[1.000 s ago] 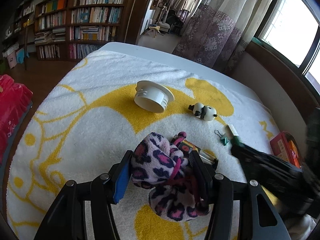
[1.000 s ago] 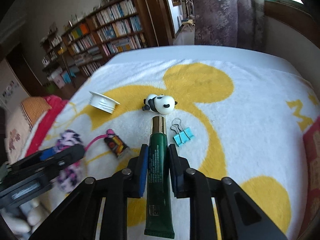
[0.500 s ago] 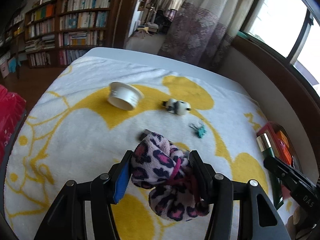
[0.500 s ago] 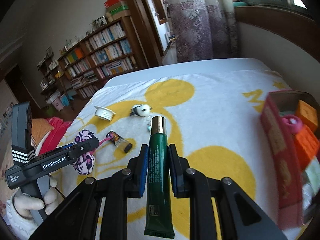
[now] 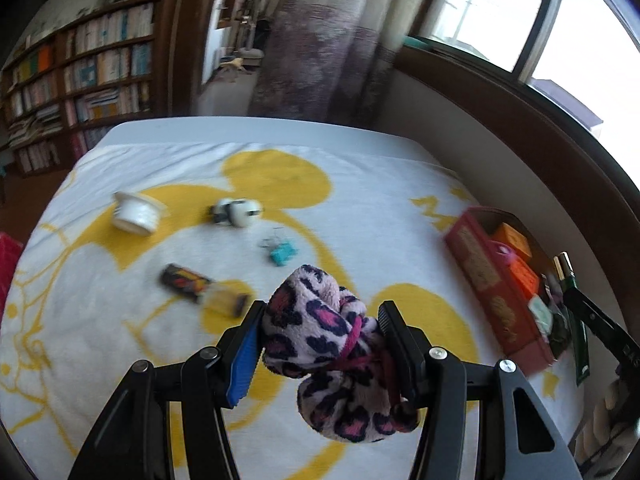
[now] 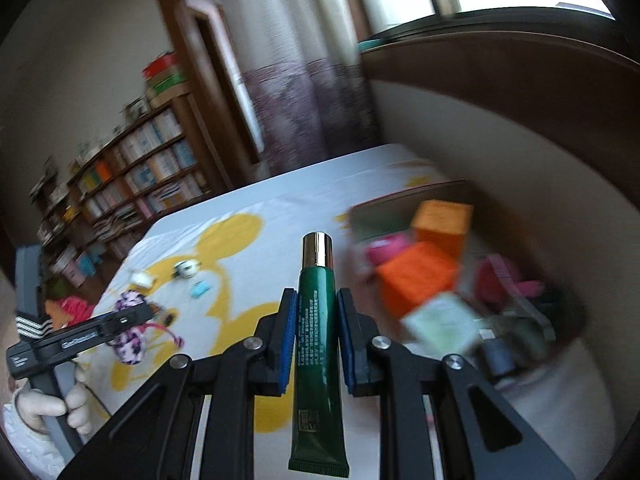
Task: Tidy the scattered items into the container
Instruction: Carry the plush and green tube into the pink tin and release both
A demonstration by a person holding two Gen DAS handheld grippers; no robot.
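Observation:
My left gripper (image 5: 320, 316) is shut on a fluffy pink leopard-print pouch (image 5: 324, 344) with a pink cord, held above the yellow and white blanket (image 5: 380, 208). My right gripper (image 6: 317, 300) is shut on a dark green tube (image 6: 318, 344) with a gold cap, raised close to the red container (image 5: 488, 280) at the right, which holds orange boxes (image 6: 416, 280) and other items. In the left wrist view the tube (image 5: 576, 320) hangs over the container's near end. Still on the blanket lie a white cap (image 5: 136, 212), a panda toy (image 5: 236, 212), a teal binder clip (image 5: 282, 254) and a small dark packet (image 5: 188, 280).
A bookshelf (image 5: 80, 80) stands at the back left, curtains (image 5: 320, 40) and a window (image 5: 560, 20) behind the bed. A wooden ledge (image 5: 540, 128) and wall run along the container's far side. A gloved hand (image 6: 52, 404) holds the left gripper's handle.
Both grippers have swung right and upward with their loads. The right one has carried the tube from the middle of the blanket to the red container; the pouch has left the dark packet behind.

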